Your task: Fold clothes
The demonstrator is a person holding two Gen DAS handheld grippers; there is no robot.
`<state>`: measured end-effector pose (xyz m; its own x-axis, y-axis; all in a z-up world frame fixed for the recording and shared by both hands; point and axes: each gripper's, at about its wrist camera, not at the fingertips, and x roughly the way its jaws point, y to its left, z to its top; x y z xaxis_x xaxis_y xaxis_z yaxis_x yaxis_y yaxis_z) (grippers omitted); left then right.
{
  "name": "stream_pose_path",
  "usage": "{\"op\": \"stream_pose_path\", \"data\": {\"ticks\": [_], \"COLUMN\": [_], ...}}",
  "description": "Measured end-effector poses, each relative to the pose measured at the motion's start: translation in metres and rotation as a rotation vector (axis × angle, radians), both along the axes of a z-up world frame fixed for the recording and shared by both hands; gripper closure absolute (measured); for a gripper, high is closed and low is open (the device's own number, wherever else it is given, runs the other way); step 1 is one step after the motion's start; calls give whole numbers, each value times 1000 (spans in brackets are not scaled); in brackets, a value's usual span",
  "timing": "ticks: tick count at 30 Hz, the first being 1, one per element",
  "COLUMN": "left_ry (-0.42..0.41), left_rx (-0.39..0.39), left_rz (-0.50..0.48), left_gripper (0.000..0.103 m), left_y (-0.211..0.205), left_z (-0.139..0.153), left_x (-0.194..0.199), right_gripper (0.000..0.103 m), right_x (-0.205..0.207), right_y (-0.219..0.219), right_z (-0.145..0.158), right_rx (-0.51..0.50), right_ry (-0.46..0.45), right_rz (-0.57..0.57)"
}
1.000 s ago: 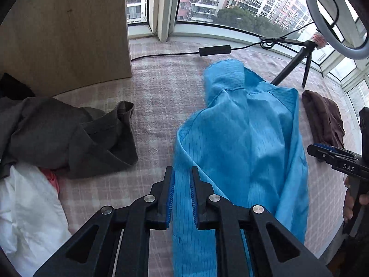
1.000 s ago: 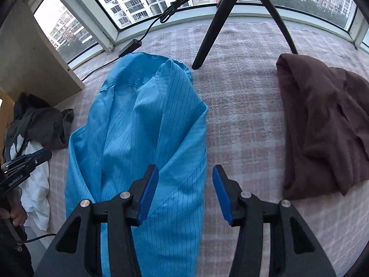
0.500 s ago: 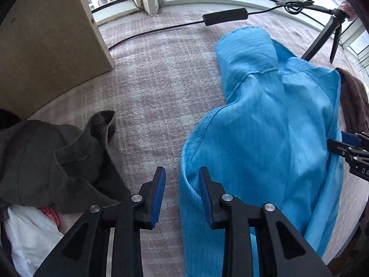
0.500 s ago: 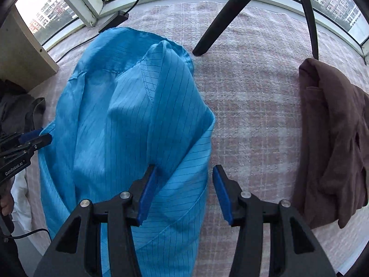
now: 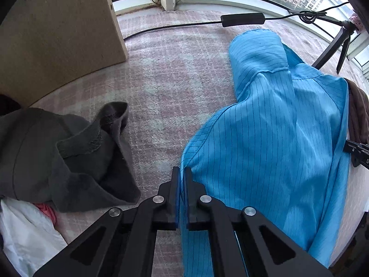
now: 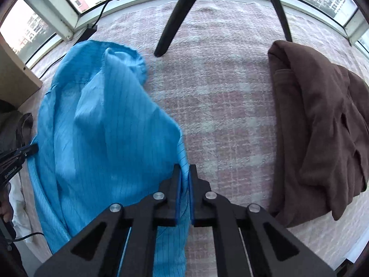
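Pink checked blanket (image 5: 175, 87) covers the surface under a bay window, and nearest to me both sets of jaws have just been closing on the blue jacket (image 5: 272, 138). My left gripper (image 5: 181, 177) pinches its edge at my 6 o'clock, and my right gripper (image 6: 183, 175) pinches the opposite edge; cloth shows between both pairs of pads. The jacket lies lengthwise towards 12 o'clock, rumpled, one sleeve already laid over the body. I judge the fold barely begun: both sides are gripped, but nothing is brought over yet. Left of it lies a grey garment (image 5: 69, 152) on white cloth, unfolded. Only my right view shows the whole brown garment (image 6: 322, 124) at 3 o'clock, roughly bundled, and the tripod legs (image 6: 175, 18) at 12. Only my left view shows the wooden board (image 5: 57, 37) at 10 o'clock.
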<state>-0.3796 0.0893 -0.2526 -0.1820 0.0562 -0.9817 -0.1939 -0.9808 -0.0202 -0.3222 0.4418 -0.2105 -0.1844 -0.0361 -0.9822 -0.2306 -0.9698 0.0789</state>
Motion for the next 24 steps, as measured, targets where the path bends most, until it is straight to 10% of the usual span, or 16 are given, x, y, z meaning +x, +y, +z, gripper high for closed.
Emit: {"op": "stream_pose_path", "data": {"ticks": [3,7,13,24], "left_ry": [3,42,130,144], "left_rx": [-3,33,116,185], "left_rz": [-15,-31,-84,-150], "left_gripper": [96,95,95,93], "left_y": [4,-1,-8,32], "left_z": [3,22,62,31], "left_x": [0,4,15,-19], "right_gripper": [95,63,63,66], "right_x": [1,13,49,-2], "right_y": [-5,-9,-6,-49], "right_z": [-2,27,79,29], "right_rx": [10,33,-54,10], "right_ry": [-4,58,240,233], "right_rz": [22,54,104,158]}}
